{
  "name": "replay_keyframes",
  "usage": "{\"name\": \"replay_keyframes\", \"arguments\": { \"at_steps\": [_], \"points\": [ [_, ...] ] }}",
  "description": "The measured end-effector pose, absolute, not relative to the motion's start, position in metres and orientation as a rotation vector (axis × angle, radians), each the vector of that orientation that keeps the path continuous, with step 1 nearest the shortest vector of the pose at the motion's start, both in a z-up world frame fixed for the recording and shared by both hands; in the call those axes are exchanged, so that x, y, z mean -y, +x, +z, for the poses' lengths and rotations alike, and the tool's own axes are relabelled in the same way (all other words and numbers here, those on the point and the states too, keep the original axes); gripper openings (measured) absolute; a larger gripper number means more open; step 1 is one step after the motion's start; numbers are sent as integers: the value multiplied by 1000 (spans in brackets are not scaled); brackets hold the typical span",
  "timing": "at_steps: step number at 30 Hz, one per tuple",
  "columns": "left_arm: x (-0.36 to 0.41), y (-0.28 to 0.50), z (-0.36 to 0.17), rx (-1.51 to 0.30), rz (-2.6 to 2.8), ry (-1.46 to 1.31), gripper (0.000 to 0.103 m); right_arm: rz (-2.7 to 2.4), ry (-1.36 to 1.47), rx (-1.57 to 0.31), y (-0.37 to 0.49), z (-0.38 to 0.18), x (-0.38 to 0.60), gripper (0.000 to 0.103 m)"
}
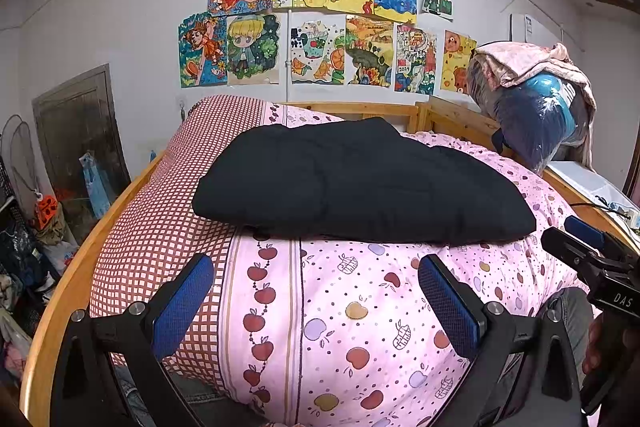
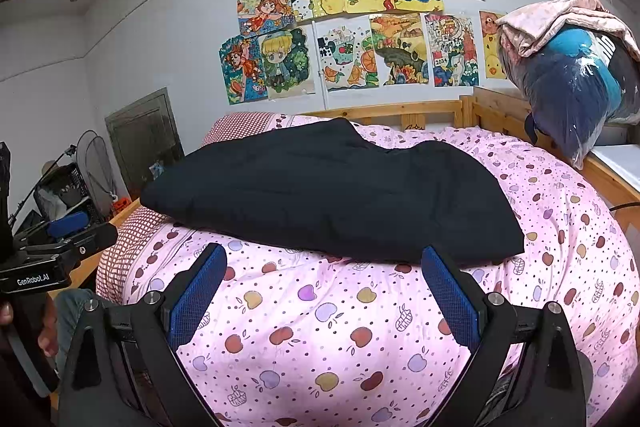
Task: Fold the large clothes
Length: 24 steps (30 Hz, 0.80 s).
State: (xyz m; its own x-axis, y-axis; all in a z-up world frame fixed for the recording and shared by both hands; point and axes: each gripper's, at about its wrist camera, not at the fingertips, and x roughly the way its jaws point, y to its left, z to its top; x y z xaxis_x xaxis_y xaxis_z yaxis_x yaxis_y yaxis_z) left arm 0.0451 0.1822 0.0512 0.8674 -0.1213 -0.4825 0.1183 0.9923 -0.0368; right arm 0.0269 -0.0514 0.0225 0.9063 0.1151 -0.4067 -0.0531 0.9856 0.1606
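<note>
A large black garment (image 1: 352,183) lies folded into a thick, rough rectangle on the pink apple-print bedspread (image 1: 360,315); in the right wrist view the same black garment (image 2: 332,195) spreads across the middle of the bedspread (image 2: 320,339). My left gripper (image 1: 316,263) hovers open just short of its near edge, blue pads wide apart with nothing between them. My right gripper (image 2: 324,255) is likewise open and empty, its fingertips close to the garment's near edge. Each gripper shows at the side of the other's view.
A wooden bed frame (image 1: 60,291) rims the bed. A red-checked pillow (image 1: 160,211) lies at the left. A plastic bag of bedding (image 2: 576,83) sits on a white surface at the right. Drawings (image 1: 320,23) cover the wall. Clutter (image 1: 24,227) stands left of the bed.
</note>
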Motion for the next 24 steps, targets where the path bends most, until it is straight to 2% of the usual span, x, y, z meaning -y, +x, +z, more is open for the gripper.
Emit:
{"name": "replay_keyframes", "arguments": {
  "at_steps": [24],
  "points": [
    [-183,46,52,-506,-126,-5,103,87,149,-429,27,21,51,96]
  ]
}}
